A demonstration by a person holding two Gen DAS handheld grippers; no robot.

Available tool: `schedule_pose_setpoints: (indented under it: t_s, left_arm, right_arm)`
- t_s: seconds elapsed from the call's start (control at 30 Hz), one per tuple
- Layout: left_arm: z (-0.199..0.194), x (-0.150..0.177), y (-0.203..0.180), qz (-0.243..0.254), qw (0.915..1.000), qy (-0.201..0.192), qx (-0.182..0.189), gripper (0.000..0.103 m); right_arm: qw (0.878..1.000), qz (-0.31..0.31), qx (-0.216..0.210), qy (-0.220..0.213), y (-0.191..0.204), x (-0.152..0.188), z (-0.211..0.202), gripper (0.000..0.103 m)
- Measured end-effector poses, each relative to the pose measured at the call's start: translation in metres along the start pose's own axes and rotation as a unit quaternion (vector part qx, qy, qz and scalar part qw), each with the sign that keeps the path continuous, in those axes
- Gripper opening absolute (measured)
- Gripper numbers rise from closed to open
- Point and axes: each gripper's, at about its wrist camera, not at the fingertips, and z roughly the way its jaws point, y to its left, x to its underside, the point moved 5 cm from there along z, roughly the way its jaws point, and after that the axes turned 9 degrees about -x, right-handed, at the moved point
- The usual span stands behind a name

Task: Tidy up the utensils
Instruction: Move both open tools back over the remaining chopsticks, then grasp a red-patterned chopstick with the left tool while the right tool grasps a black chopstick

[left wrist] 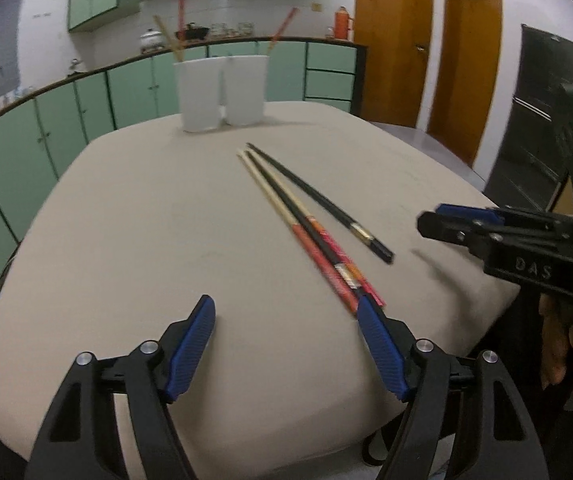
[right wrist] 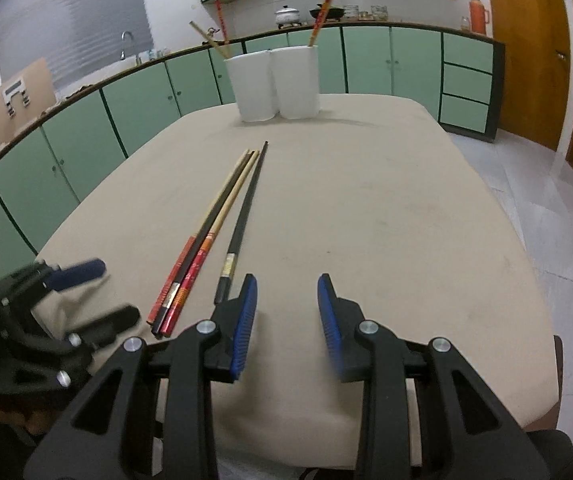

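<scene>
Here both our left gripper (left wrist: 286, 312) and right gripper (right wrist: 288, 284) gape apart, holding nothing; the touching chopsticks (right wrist: 202, 240) could scatter if we pinch carelessly.

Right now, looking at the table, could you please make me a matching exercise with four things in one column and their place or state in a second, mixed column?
Column A
1. left claw
2. black chopstick
3. white holders
4. bundle of three chopsticks

Column B
a. standing at the far end of the table, chopsticks inside
b. lying apart, on the right of the others
c. open, holding nothing
d. lying close together, red patterned handles toward the camera

Pairs: 1-c, 2-b, 3-a, 4-d
</scene>
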Motion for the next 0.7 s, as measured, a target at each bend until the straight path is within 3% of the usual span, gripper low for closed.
schedule_pose_setpoints:
  t_s: [0.17, 0.33, 0.57, 0.7]
  left_arm:
    - [0.003, 0.000, -0.010, 0.014, 0.9999, -0.003, -0.004, 0.074]
    - [0.008, 0.002, 0.010, -0.019, 0.9990, 0.012, -0.038, 0.073]
    - [0.007, 0.000, 0.014, -0.026, 0.9993, 0.007, -0.027, 0.072]
    - [0.014, -0.002, 0.018, -0.034, 0.9987, 0.005, -0.037, 0.060]
  right_arm:
    - [1.000, 0.006, -0.003, 0.003, -0.003, 0.000, 0.002, 0.031]
    - [1.000, -0.002, -0.005, 0.006, 0.002, 0.000, 0.004, 0.031]
    - [0.999, -0.030, -0.020, 0.017, 0.018, 0.001, 0.011, 0.031]
    - [0.998, -0.043, -0.031, 0.027, 0.025, -0.001, 0.022, 0.031]
